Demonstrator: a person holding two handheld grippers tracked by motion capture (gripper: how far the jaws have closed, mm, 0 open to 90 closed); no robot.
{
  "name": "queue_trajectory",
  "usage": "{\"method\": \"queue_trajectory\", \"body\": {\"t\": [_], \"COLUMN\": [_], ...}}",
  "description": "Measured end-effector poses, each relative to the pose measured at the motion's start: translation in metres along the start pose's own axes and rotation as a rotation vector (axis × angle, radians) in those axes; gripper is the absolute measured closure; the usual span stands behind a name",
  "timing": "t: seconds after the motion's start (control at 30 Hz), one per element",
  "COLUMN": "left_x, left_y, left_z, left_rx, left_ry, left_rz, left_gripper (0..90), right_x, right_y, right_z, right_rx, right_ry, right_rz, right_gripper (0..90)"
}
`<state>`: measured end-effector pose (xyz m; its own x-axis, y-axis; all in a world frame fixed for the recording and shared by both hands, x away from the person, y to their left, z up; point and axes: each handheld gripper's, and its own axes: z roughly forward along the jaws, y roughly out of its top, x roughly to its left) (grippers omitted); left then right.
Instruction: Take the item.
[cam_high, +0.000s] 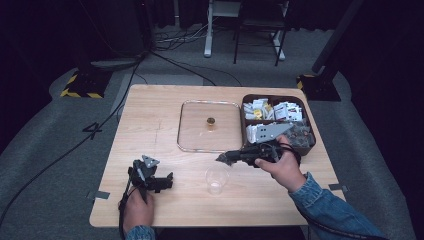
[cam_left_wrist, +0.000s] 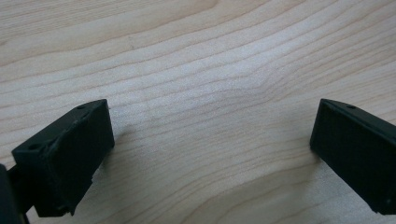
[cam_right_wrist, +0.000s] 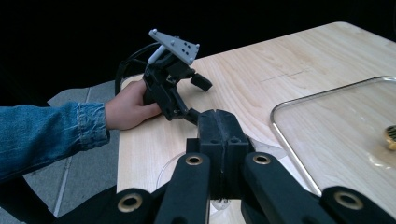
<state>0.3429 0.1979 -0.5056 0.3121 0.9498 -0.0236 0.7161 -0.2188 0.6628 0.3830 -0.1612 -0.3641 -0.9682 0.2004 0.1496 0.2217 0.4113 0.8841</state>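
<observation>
A clear plastic cup (cam_high: 216, 180) stands upright on the wooden table (cam_high: 150, 115), near its front middle. My right gripper (cam_high: 223, 158) hangs just above and behind the cup, pointing left, jaws shut with nothing visible between them. In the right gripper view the shut jaws (cam_right_wrist: 219, 133) sit over the cup's clear rim (cam_right_wrist: 164, 173). My left gripper (cam_high: 157, 182) rests at the front left, held by a hand. Its jaws (cam_left_wrist: 210, 149) stand open over bare wood.
A flat glass lid (cam_high: 195, 132) with a gold knob (cam_high: 210, 121) lies at the table's middle back; its rim (cam_right_wrist: 285, 140) shows in the right gripper view. A dark box (cam_high: 243, 125) of several small packets sits at the right back. Cables run across the floor behind.
</observation>
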Motion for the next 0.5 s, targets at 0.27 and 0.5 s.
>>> {"method": "queue_trajectory", "body": {"t": [0.27,0.5], "left_x": [0.0,0.0], "left_y": [0.0,0.0], "left_z": [0.0,0.0], "left_rx": [0.0,0.0], "left_ry": [0.0,0.0], "left_rz": [0.002,0.002], "left_gripper": [0.0,0.0], "right_x": [0.008,0.012], "right_y": [-0.008,-0.015], "right_z": [0.017,0.027], "right_rx": [0.012,0.032], "right_ry": [0.044,0.066], "right_rz": [0.0,0.003], "right_gripper": [90.0,90.0]}}
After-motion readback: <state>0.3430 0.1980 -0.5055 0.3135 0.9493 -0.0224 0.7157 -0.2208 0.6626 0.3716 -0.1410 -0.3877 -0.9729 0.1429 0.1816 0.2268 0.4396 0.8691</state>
